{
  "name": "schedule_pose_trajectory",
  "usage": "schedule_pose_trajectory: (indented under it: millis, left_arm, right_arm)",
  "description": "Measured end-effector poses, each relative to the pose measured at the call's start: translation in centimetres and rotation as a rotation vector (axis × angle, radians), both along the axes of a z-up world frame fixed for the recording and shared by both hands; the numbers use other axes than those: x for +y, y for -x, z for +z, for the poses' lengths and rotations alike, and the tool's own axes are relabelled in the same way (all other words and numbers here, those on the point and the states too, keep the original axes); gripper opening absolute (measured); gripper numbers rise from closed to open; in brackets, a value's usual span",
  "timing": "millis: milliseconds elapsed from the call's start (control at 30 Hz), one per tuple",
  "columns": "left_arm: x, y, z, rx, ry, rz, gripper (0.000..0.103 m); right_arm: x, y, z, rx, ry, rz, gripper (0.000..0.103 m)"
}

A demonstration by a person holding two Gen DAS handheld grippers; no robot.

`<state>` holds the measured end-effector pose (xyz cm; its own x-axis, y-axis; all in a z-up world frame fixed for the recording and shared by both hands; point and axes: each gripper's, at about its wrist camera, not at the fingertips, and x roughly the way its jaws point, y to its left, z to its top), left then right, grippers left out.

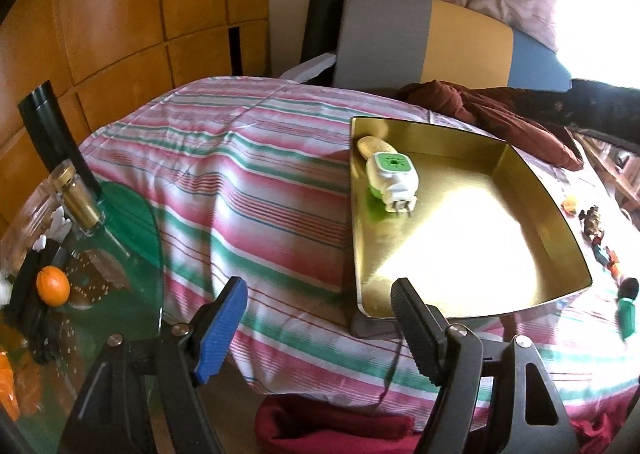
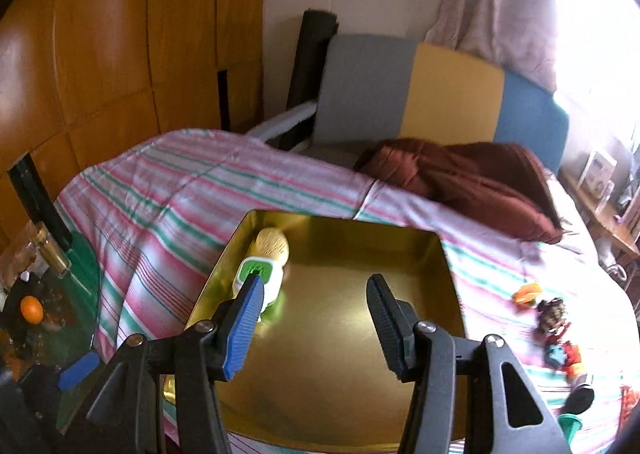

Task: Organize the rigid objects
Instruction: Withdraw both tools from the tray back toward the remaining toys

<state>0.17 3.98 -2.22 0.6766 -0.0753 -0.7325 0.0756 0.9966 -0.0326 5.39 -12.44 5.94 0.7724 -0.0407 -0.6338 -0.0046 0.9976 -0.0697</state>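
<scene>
the right gripper (image 2: pixel 316 328) hangs over the gold tray (image 2: pixel 452 274) with its jaws apart and nothing between them. the loose toys (image 2: pixel 558 334) lie on the striped bedspread (image 2: pixel 168 190) off to its right, just outside the tray wall (the white plug-in (image 2: pixel 260 274) is already inside). the left gripper (image 1: pixel 320 330), also released and empty, sits on the tray's far side from them, so the right looks the nearer hand.

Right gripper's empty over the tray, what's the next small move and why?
Probably swing the right gripper toward the toys lying loose on the bedspread; the tray holds only two items, and the gripper is open and empty.
</scene>
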Motion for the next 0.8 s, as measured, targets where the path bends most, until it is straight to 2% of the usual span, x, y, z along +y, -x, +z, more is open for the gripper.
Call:
schedule_pose_trajectory:
  millis: [200, 800]
  left_arm:
    - [-1.5, 0.1, 0.5, -0.01, -0.014, -0.031, 0.075]
    - [-5.9, 0.5, 2.1, -0.048, -0.058, -0.122, 0.075]
  right_arm:
    - [-1.2, 1.7, 0.8, -0.034, 0.025, -0.02, 0.054]
    - [-6.3, 4.8, 1.9, -0.089, 0.019, -0.114, 0.054]
